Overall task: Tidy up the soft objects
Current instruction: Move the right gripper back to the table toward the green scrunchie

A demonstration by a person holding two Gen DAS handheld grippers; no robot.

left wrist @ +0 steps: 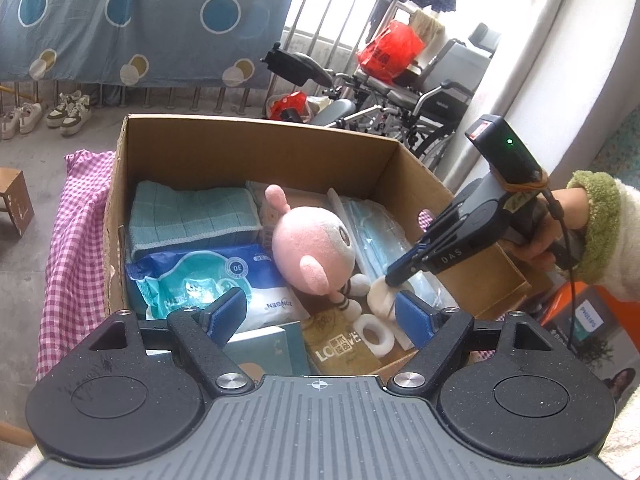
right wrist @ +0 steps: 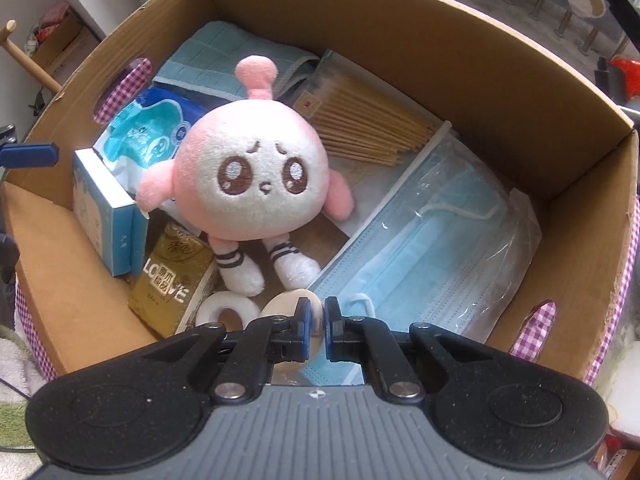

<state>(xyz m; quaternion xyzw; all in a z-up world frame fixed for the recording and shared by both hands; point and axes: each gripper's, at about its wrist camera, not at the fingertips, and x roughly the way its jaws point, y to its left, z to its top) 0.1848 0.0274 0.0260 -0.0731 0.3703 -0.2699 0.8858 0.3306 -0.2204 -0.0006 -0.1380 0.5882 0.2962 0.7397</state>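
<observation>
An open cardboard box (left wrist: 256, 140) (right wrist: 400, 20) holds a pink plush toy (left wrist: 308, 248) (right wrist: 256, 184), a folded teal towel (left wrist: 192, 212) (right wrist: 236, 56), a bag of blue face masks (left wrist: 376, 232) (right wrist: 440, 232), a blue-white soft pack (left wrist: 200, 280) (right wrist: 148, 128) and a white ring (left wrist: 374, 336) (right wrist: 226, 312). My right gripper (left wrist: 394, 278) (right wrist: 316, 312) points steeply down into the box by the toy's feet, shut on a round white pad (left wrist: 378, 294) (right wrist: 286, 304). The left gripper (left wrist: 320, 312) hovers open over the box's near edge with nothing between its fingers.
Also in the box are a gold tissue pack (left wrist: 340, 348) (right wrist: 172, 280), a small blue carton (right wrist: 104, 216) and a pack of thin sticks (right wrist: 368, 128). The box rests on pink checked cloth (left wrist: 76, 232). A wheelchair (left wrist: 404, 96) and a wooden stool (left wrist: 16, 200) stand beyond.
</observation>
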